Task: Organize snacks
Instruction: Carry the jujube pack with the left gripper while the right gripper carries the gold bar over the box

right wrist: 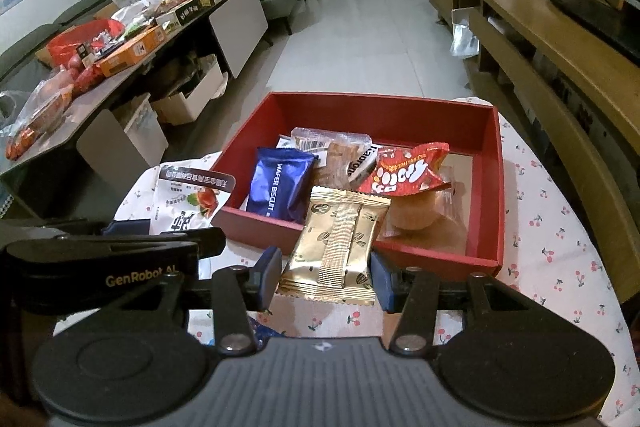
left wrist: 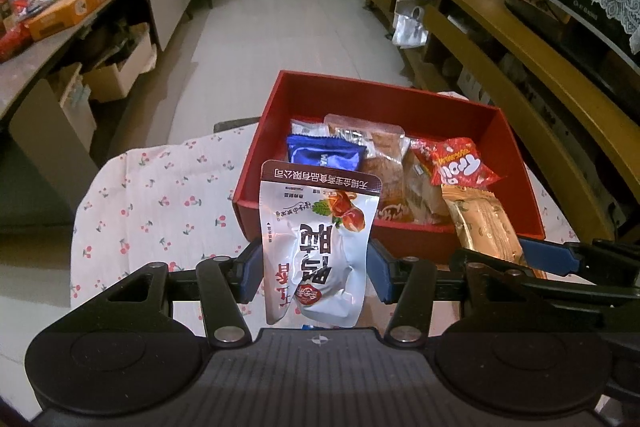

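A: Two grippers, each clamped on a packet: left gripper [left wrist: 315, 269] holds the white pouch [left wrist: 320, 247], right gripper [right wrist: 325, 277] the gold packet [right wrist: 336, 247].

B: Where?

A: At the red box's [right wrist: 486, 187] near rim; its far half lies bare. Cherry-print tabletop [right wrist: 560, 259], tiled floor [right wrist: 360, 39] beyond.
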Available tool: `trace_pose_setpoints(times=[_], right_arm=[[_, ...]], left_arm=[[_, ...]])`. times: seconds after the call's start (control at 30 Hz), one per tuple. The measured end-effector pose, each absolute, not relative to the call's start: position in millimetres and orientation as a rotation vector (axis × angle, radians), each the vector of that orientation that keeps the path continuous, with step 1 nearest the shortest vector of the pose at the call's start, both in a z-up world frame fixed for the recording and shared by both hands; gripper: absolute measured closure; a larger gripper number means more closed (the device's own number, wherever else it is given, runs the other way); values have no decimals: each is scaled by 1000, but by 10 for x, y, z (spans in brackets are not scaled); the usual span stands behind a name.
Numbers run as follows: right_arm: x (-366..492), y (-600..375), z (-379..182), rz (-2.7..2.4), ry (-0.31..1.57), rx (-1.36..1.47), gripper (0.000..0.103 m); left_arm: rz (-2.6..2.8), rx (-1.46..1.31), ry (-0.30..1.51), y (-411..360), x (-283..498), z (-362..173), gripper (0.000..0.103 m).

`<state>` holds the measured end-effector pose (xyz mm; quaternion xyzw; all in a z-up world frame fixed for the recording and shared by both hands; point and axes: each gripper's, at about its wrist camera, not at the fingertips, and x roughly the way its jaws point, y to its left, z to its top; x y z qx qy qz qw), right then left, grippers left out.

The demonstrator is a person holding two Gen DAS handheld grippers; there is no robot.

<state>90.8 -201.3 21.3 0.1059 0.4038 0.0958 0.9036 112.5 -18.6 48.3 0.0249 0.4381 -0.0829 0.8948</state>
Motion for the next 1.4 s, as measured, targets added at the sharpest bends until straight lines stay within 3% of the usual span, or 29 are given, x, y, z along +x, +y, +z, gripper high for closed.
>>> trace_pose_setpoints(times=[1.4], right_arm=[[1371,-2138,290,151,800,307,48]], left_arm=[[-128,17,873,-254,1566,596,44]])
